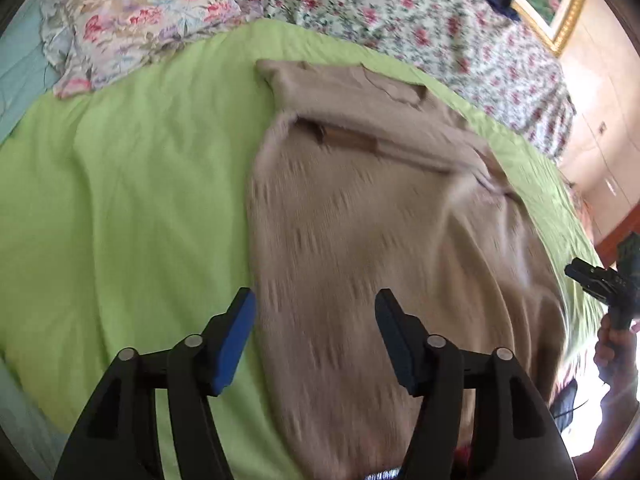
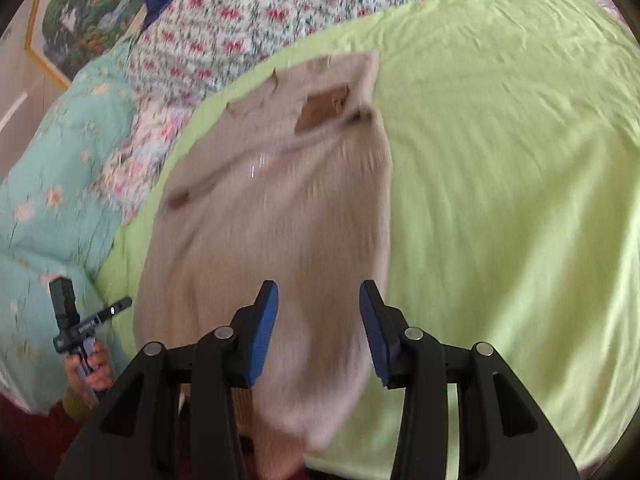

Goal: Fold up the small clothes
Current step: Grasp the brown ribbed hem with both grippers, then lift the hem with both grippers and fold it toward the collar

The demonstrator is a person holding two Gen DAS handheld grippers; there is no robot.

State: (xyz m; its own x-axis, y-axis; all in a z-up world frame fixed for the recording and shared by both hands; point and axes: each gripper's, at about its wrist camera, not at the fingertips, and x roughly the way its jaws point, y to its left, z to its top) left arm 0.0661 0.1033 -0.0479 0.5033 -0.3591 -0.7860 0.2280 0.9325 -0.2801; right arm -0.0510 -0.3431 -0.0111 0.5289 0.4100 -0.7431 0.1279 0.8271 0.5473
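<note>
- Beige knit sweater lies flat on the lime-green sheet of the bed, neck end far from both cameras, hem end near.
- Rib-like vertical texture on the body; a sleeve is folded across the chest, edge running diagonally.
- Brown patch near the neckline, looks like a label or inner facing; too blurred to tell which.
- Left gripper: fingers spread apart, nothing between them, hovering over the sweater's left edge. Left pad is over the sheet, right pad over the knit.
- Right gripper: fingers apart, no cloth pinched, over the sweater's lower right part.
- Each wrist view catches the other gripper at frame edge, held in a hand; fingers of that one not visible there.
- Motion blur smears the knit and hem in both views; the hem corner near the right gripper is a soft blob, edge unclear.
- Sweater's near end is cut off behind the gripper bodies.
- Beyond the sheet: floral bedding, a floral pillow, a gold-framed picture.
- Small white marks on the handheld gripper body in the right view, unreadable.
</note>
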